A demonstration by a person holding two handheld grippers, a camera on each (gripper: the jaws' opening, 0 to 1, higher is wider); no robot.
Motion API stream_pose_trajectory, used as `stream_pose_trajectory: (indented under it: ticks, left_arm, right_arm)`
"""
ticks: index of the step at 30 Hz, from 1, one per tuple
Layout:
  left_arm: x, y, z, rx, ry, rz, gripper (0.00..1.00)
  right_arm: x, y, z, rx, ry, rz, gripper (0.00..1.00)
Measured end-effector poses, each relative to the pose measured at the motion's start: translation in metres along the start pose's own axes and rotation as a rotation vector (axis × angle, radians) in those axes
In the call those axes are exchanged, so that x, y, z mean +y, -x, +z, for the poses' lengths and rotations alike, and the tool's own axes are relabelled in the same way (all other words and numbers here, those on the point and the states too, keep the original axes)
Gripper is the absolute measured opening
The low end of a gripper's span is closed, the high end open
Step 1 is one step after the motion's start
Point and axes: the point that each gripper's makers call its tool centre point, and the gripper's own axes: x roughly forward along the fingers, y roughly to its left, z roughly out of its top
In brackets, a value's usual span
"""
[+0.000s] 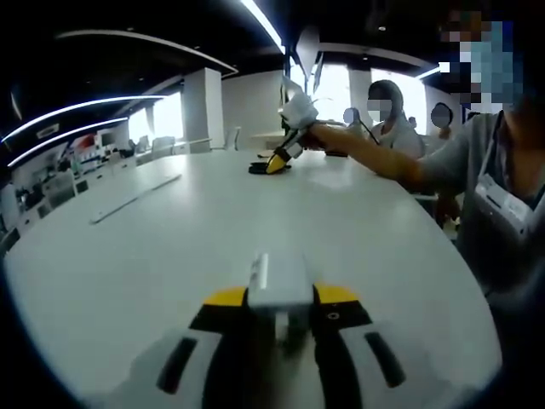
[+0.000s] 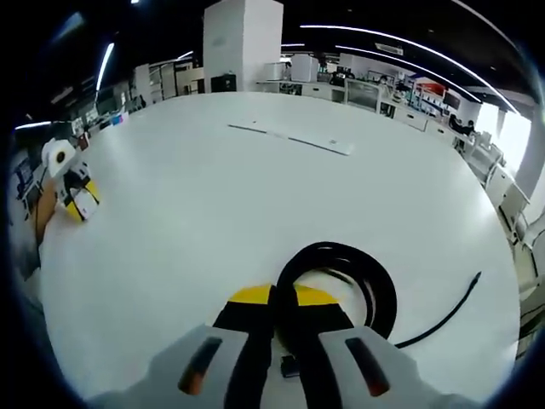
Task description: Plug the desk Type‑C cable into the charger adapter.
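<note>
The left gripper (image 1: 281,319) is clamped on the white charger adapter (image 1: 278,281), which sits between its jaws low over the table (image 1: 170,247). The right gripper (image 2: 283,336) is closed on the black cable (image 2: 341,281), pinching the coil where it loops back toward the jaws; the rest of the loop lies on the tabletop and a loose tail (image 2: 447,311) trails off to one side. So both parts look picked up, but the plugging itself is not yet done: the two grippers are well apart (each one shows small and far off in the other's view), and they would have to be brought together and the connector lined up with the port. Which end of the cable carries the plug I cannot tell. The table is large, white and rounded, with a thin pale strip (image 2: 289,138) lying across its far side. Around it is an open office with ceiling light strips, a white pillar (image 2: 243,43) and people seated nearby
</note>
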Motion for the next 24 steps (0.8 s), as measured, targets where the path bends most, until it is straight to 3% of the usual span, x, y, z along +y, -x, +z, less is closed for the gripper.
stream_pose_trajectory:
  ticks: [9,24]
  left_arm:
    - [0.002,0.001,-0.001,-0.004,0.0,-0.002,0.27]
    - [0.004,0.001,-0.002,-0.007,-0.001,-0.003,0.27]
  right_arm:
    - [0.017,0.006,-0.009,0.022,0.001,0.021,0.06]
    - [0.022,0.012,-0.016,0.025,-0.018,0.018,0.06]
